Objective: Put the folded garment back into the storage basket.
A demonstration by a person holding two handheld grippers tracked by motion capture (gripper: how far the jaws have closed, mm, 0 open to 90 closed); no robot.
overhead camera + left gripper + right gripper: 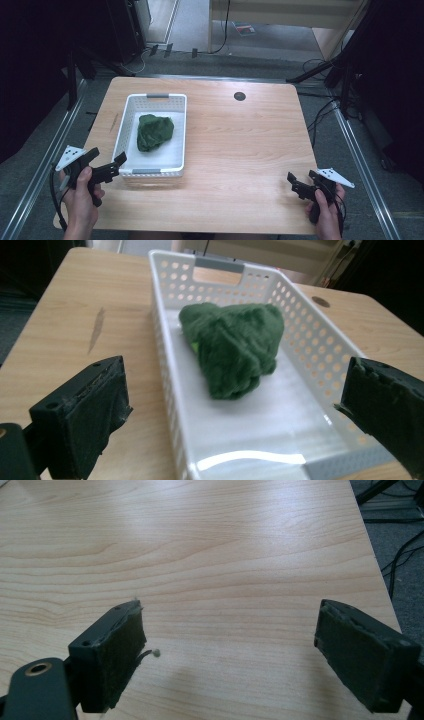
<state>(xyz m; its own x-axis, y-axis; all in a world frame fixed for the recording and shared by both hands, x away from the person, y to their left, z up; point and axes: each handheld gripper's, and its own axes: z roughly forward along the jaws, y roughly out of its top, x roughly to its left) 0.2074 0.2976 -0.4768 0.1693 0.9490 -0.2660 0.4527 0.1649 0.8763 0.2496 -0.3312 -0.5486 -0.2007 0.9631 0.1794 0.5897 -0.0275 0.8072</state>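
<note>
- Green cloth (154,131): we find it bundled in the far half of the white basket (181,131), left on the tabletop (240,145).
- Left tool (121,160): jaws wide apart, empty, at the basket's near rim.
- Right tool (301,180): jaws apart, empty, near right.
- Progress: we judge the cloth ungrasped; handling remains.

cloth (155,131) in basket (178,131), basket left on table (240,150)
</note>
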